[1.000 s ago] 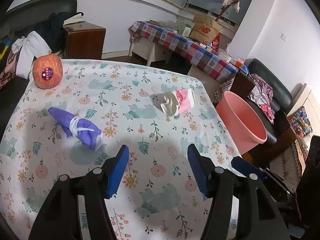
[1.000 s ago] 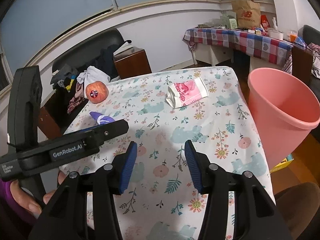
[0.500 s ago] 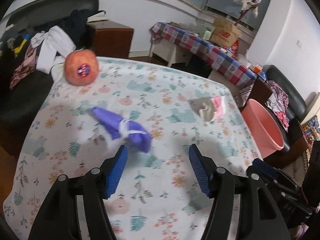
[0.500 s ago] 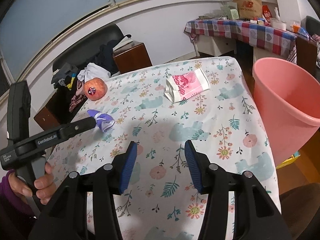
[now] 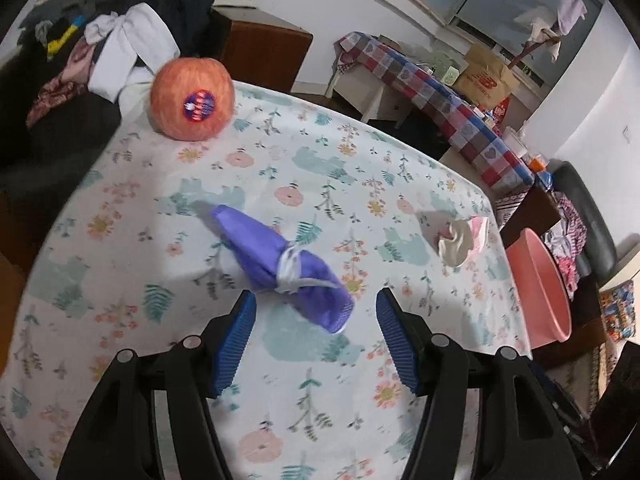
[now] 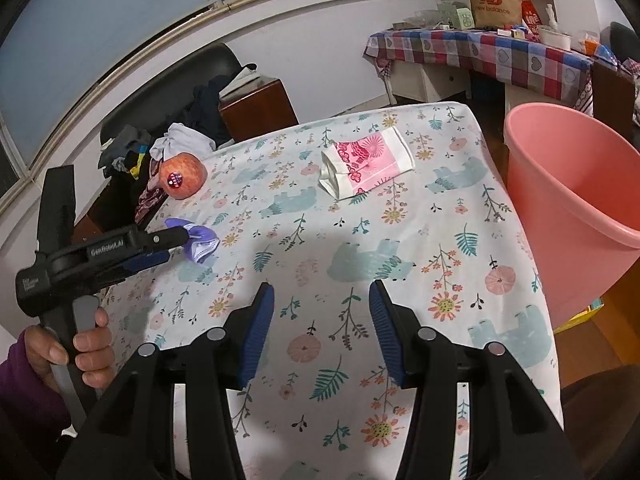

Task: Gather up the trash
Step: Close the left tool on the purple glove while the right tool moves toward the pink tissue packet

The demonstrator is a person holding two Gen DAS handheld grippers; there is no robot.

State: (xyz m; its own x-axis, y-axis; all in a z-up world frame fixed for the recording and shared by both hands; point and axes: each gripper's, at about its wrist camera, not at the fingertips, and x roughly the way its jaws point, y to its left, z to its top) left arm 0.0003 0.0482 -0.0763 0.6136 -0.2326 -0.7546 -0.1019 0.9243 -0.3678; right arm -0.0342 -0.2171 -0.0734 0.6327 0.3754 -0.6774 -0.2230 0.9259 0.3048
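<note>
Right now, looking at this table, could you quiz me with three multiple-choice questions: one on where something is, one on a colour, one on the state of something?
1. Where does the apple sit?
A. near the table's far corner by the pile of clothes
B. inside the bucket
C. on top of the pink packet

2. What colour is the bucket beside the table?
A. green
B. pink
C. black

3. How is the left hand-held gripper just now?
A. shut on the purple mask
B. shut on nothing
C. open, with the purple mask just ahead of its fingers

Answers:
1 A: the apple rests on the flowered tablecloth near the corner, clothes just behind it.
2 B: the right wrist view shows it pink.
3 C: the blue pads stand wide apart and the mask lies on the cloth, ungripped.
</note>
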